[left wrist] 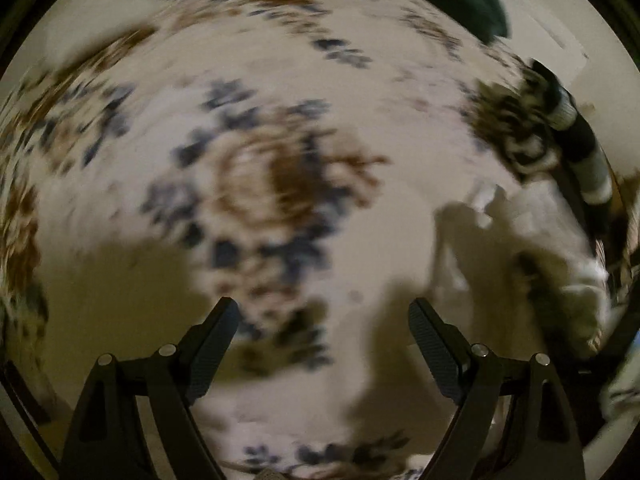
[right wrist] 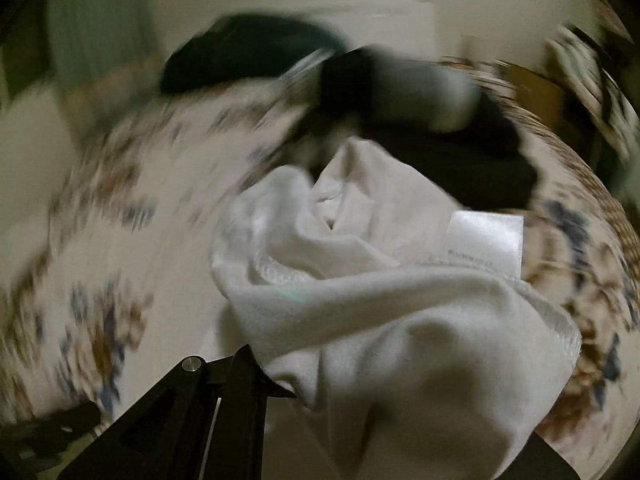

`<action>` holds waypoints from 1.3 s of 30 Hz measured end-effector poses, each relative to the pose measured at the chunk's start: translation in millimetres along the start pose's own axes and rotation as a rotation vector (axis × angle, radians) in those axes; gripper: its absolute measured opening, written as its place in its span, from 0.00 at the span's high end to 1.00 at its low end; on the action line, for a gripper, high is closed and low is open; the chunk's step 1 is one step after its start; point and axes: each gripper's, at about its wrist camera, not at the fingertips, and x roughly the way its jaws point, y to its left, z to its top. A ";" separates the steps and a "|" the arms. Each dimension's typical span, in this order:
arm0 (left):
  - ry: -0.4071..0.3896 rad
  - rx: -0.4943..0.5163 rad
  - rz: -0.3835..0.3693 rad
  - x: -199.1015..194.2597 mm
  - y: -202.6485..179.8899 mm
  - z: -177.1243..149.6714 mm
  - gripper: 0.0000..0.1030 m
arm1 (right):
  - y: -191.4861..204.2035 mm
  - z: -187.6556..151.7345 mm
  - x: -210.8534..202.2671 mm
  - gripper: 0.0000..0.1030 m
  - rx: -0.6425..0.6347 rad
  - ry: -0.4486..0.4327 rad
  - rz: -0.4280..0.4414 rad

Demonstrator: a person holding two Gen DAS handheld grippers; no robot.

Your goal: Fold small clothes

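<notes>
A crumpled white garment [right wrist: 360,304] hangs bunched in the right gripper [right wrist: 288,392], its fingers clamped on the cloth, its care label [right wrist: 484,240] turned up; no fold shows yet, so the work looks barely begun. The garment is lifted above the floral bedspread [left wrist: 280,80], with a dark green garment [right wrist: 248,52] and a black-and-white striped piece [left wrist: 580,148] lying unfolded beyond (both views are heavily blurred). The left gripper [left wrist: 324,320] points down at the bedspread, fingers spread wide and holding nothing; the white cloth appears to its right, apart from it. Spreading it flat, folding and the other pieces remain.
</notes>
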 end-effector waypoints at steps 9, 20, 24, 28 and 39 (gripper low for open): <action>0.012 -0.133 -0.026 -18.6 33.7 -23.0 0.16 | 32.7 -22.8 -13.6 0.27 0.057 0.337 0.414; 0.143 -0.266 -0.243 22.6 -68.1 -72.8 0.16 | -151.1 32.4 -1.3 0.24 0.223 0.389 0.254; 0.141 -0.365 -0.187 48.8 -85.2 -97.9 0.16 | -193.0 55.2 55.3 0.23 0.288 0.450 0.369; 0.136 -0.559 -0.209 75.0 -85.5 -111.3 0.16 | -199.7 67.5 111.4 0.23 0.299 0.536 0.516; -0.027 -0.579 -0.148 62.6 -86.0 -101.6 0.69 | -202.6 68.0 154.9 0.78 0.283 0.607 0.658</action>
